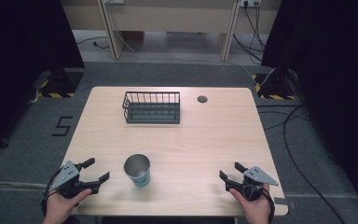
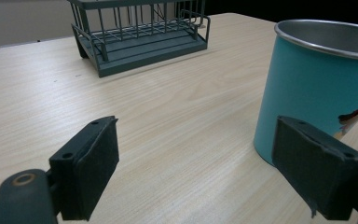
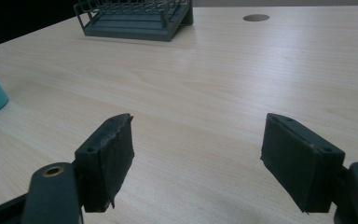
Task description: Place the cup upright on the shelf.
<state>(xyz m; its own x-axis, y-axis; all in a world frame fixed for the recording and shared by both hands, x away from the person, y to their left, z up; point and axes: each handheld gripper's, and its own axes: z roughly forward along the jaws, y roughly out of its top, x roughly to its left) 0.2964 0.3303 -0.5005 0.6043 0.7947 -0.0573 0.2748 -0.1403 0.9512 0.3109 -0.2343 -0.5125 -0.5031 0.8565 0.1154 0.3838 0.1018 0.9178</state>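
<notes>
Both sets of fingers released, empty: left gripper (image 1: 94, 177), right gripper (image 1: 229, 173). Likely next: bracket teal metal cup (image 1: 138, 170) mid-wall, clench gently, carry to wire rack (image 1: 152, 107).

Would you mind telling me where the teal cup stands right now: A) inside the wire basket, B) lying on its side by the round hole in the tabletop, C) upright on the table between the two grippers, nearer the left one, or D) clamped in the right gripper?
C: the teal cup stands upright on the bare table, closer to the open left gripper than to the right gripper.
</notes>
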